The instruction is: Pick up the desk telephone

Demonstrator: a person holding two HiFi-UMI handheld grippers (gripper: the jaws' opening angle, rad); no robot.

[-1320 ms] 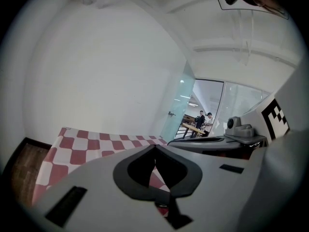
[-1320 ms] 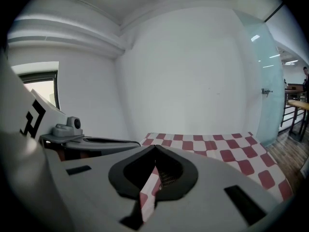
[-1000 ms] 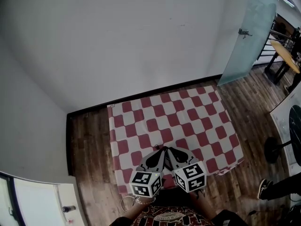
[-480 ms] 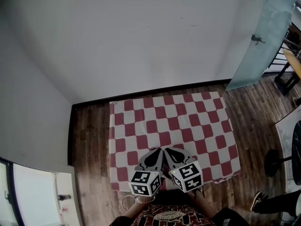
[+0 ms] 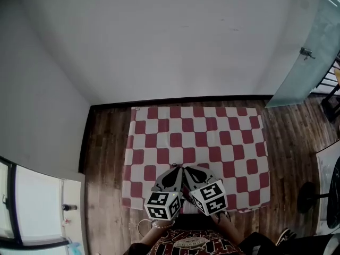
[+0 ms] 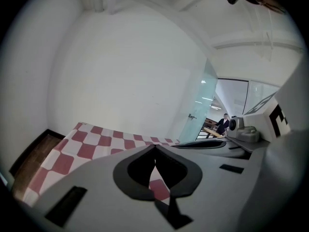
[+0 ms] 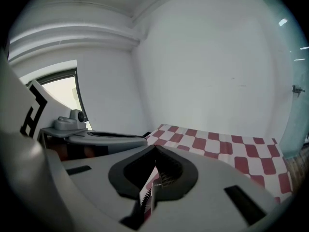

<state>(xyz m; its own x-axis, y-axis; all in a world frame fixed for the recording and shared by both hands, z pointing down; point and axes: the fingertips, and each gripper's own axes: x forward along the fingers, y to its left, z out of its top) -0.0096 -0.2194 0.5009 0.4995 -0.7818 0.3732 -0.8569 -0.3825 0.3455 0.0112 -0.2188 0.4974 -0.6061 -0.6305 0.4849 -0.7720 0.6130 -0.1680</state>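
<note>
Desk telephone is out of sight, so my left gripper (image 5: 175, 171) and right gripper (image 5: 192, 172), both pressed together, might reach blind.

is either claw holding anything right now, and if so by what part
Nothing is held: the left claw and the right claw are both shut and empty, over the checked cloth.

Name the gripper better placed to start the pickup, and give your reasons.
Neither, as far as I can tell: left gripper and right gripper sit side by side at the checkered table's near edge, both shut and empty. No telephone shows in any view.
</note>
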